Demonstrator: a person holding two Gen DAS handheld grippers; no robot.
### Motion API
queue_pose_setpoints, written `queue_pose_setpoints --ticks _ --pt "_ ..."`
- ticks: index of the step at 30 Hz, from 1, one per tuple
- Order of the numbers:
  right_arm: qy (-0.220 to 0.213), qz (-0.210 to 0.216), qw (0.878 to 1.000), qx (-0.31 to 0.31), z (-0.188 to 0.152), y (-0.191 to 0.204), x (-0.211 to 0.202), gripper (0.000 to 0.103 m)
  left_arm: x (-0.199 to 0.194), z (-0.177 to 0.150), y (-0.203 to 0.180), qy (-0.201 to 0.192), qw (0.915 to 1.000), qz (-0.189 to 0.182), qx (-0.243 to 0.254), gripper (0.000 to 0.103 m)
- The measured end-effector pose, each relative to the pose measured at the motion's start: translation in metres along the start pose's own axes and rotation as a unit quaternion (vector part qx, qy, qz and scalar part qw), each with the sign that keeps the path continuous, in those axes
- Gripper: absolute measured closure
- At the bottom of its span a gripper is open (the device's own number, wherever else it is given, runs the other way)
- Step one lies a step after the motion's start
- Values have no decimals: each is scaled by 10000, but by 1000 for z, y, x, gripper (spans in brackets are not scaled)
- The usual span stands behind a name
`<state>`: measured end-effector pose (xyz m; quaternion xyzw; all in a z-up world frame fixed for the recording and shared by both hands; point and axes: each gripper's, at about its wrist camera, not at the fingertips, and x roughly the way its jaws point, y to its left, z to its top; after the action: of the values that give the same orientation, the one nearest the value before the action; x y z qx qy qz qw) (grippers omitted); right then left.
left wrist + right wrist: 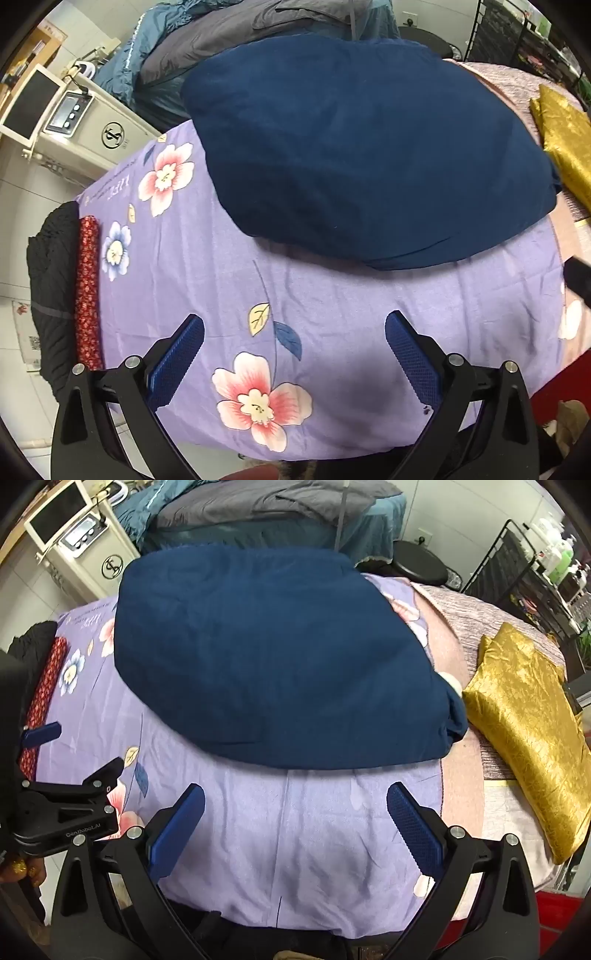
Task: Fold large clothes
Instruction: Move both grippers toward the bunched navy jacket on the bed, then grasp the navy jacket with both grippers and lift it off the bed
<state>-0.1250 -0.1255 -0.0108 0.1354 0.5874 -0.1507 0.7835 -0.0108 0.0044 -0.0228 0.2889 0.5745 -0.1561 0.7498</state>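
A large navy blue garment (362, 155) lies folded into a broad flat shape on a lilac floral sheet (229, 280); the right wrist view shows the same garment (273, 664) on the sheet (295, 834). My left gripper (293, 338) hangs open above the sheet, nearer than the garment's front edge, nothing between its blue pads. My right gripper (295, 812) is open too, over bare sheet just short of the garment's front edge. The left gripper (70, 753) shows at the left of the right wrist view, also open.
A folded gold cloth (528, 723) lies to the right on a pinkish cover (465, 760). A red patterned roll (86, 291) and a black garment (51, 280) sit at the sheet's left edge. A cream machine with a screen (70, 122) stands beyond, and a second bed with grey-teal bedding (258, 513).
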Motion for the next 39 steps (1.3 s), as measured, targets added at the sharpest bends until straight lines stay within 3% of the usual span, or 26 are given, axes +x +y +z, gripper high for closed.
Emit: queue_pose_setpoints --ticks 9,13,18,21,25,31,34,37,39 --pt "78 -10 9999 113 -3 -3 5 6 3 3 -1 31 9999 -77 -77 6" --pt "-42 -143 9999 23 -3 -3 14 6 22 0 4 430 9987 -51 -277 6" --pt "-84 252 9996 38 5 -20 38 6 41 -11 16 791 9949 -223 -583 6" --pt "-133 683 9976 -25 26 -42 54 6 50 -21 30 903 9918 -240 -869 6" --pt "-340 636 9967 -377 75 -78 81 6 60 -40 46 1089 9858 -352 -1232 6" --pt "280 1388 9898 183 143 -141 155 6 61 -71 59 1039 9783 -660 -1667 6" --pt "839 1776 9801 296 152 -147 191 6 61 -83 56 1031 9757 -807 -1755 6" --pt "907 2016 9751 170 145 -126 197 19 63 -89 50 1015 9751 -947 -1732 6" --pt "894 2076 9741 -52 141 -106 187 48 63 -87 42 927 9753 -1090 -1685 6"
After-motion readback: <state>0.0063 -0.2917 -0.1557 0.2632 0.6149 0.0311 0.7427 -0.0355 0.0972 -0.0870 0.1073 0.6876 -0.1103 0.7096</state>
